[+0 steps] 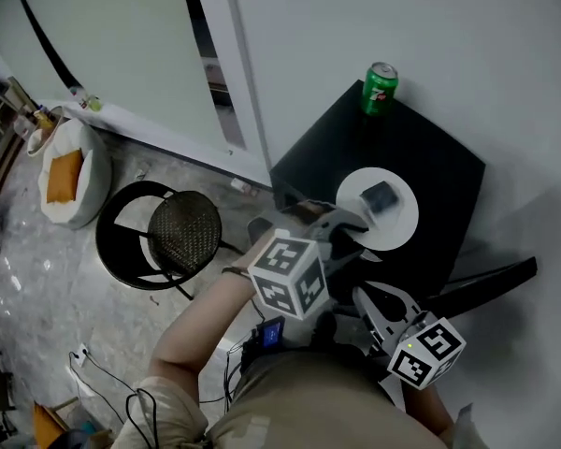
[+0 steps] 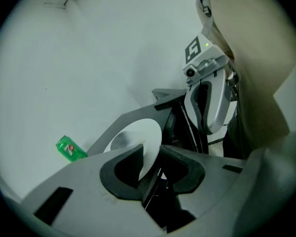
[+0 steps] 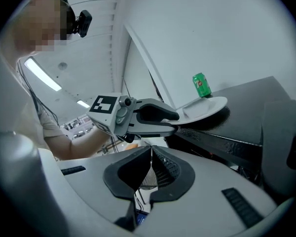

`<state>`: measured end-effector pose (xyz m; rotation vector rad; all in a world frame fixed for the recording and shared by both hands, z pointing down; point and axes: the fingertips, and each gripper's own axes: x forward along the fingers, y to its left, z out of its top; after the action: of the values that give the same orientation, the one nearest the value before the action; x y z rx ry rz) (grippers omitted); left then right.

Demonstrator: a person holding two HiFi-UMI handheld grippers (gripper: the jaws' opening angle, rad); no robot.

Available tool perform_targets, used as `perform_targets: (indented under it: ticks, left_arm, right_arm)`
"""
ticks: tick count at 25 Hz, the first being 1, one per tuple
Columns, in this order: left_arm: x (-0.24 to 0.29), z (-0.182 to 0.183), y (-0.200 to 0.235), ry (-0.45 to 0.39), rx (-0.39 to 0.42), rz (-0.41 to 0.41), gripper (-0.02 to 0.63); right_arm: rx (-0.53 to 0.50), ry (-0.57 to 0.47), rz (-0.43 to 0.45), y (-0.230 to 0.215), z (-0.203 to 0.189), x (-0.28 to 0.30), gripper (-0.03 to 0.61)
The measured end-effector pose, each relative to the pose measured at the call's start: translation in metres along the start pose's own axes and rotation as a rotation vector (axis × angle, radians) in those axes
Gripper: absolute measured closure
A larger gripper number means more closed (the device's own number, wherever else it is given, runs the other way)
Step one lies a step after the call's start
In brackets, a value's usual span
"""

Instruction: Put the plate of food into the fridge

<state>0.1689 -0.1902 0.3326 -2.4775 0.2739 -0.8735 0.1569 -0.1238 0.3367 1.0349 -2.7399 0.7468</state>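
green can [image 1: 381,88] on black table [image 1: 430,157]; woven stool [image 1: 184,232], maybe bag [image 1: 70,171]

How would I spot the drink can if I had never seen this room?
Find the black table. At its far corner, beyond the white plate, stands the can. It is the only green thing there, upright and apart from the plate.

I am pinching the near rim of the white plate [image 2: 138,132] between the jaws of my left hand-held gripper [image 2: 149,154]. The plate is resting on the dark surface [image 2: 123,120], and a green can [image 2: 70,148] is standing well apart from it at the left. My right hand-held gripper [image 2: 210,125] is hovering at the upper right, before a pale wall [image 2: 89,58]
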Motion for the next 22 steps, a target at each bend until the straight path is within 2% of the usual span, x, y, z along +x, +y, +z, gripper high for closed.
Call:
perform_targets:
  ticks: [6, 11, 16, 19, 22]
  left_arm:
    - [-0.02, -0.003, -0.013, -0.022, -0.009, 0.0, 0.508]
    - [-0.031, -0.006, -0.015, -0.014, -0.011, -0.011, 0.511]
    - [-0.033, -0.004, -0.02, -0.024, 0.001, -0.033, 0.512]
    - [-0.037, -0.004, -0.024, -0.033, 0.003, -0.05, 0.514]
    - [-0.042, -0.004, -0.029, -0.046, 0.005, -0.062, 0.514]
  right_arm:
    - [0.045, -0.023, -0.017, 0.005, 0.0, 0.006, 0.557]
    - [0.17, -0.069, -0.009, 0.001, 0.008, 0.008, 0.557]
    - [0.28, -0.126, 0.036, 0.002, 0.016, 0.006, 0.55]
    - [0.332, -0.119, 0.008, -0.003, 0.013, 0.009, 0.451]
    - [0.426, -0.154, -0.016, -0.009, 0.016, 0.013, 0.436]
